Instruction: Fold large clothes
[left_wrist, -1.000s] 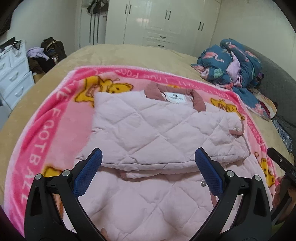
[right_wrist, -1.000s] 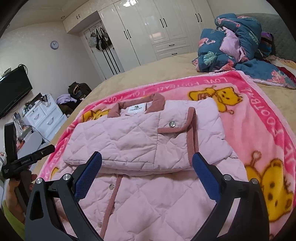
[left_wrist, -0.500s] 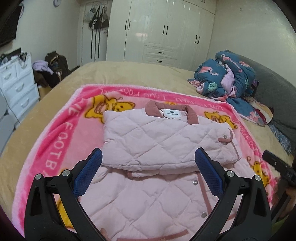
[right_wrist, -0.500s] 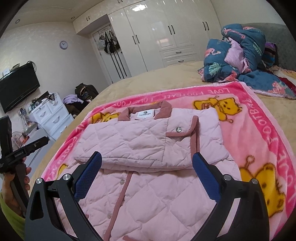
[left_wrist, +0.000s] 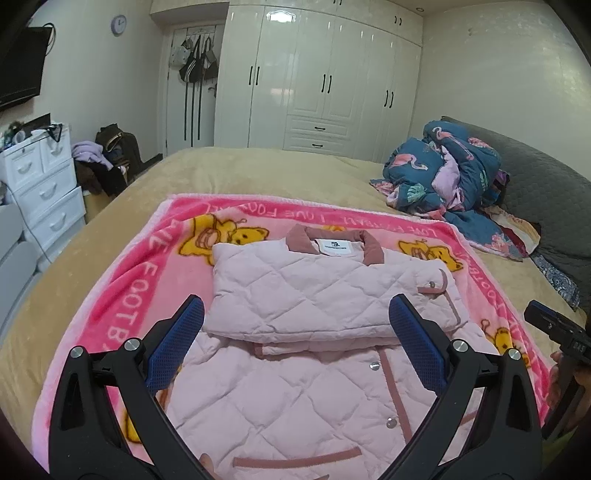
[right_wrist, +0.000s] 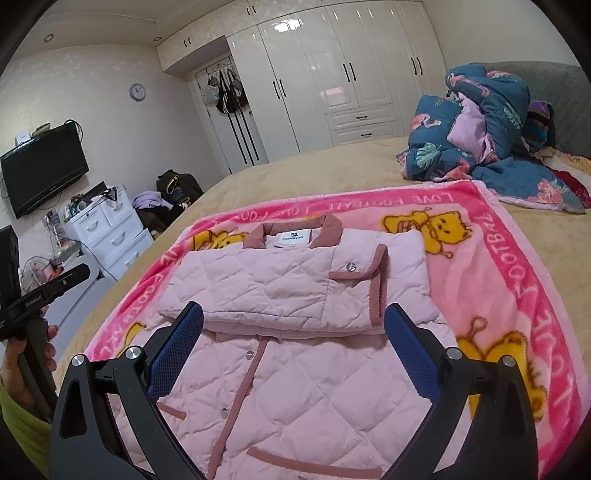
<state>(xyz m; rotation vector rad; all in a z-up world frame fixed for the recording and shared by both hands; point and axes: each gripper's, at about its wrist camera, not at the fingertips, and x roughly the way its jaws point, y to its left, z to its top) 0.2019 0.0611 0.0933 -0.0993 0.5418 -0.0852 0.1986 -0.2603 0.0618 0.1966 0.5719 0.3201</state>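
A pale pink quilted jacket (left_wrist: 306, 295) with a dusty-rose collar lies on a pink cartoon blanket (left_wrist: 147, 273) on the bed. Both sleeves are folded across its chest, and its lower half lies flat toward me. It also shows in the right wrist view (right_wrist: 280, 280). My left gripper (left_wrist: 295, 332) is open and empty, raised above the jacket's lower half. My right gripper (right_wrist: 293, 330) is open and empty, also above the lower half. The right gripper's body (left_wrist: 554, 332) shows at the right edge of the left wrist view, and the left gripper's body (right_wrist: 40, 295) at the left edge of the right wrist view.
A heap of blue flamingo-print bedding (left_wrist: 454, 173) lies at the bed's far right by a grey headboard (left_wrist: 546, 184). White drawers (left_wrist: 40, 181) and a pile of clothes and bags (left_wrist: 107, 158) stand left of the bed. White wardrobes (left_wrist: 321, 81) line the far wall.
Both grippers have pulled back and risen from the jacket, staying open. More of the jacket's lower half and the room now shows.
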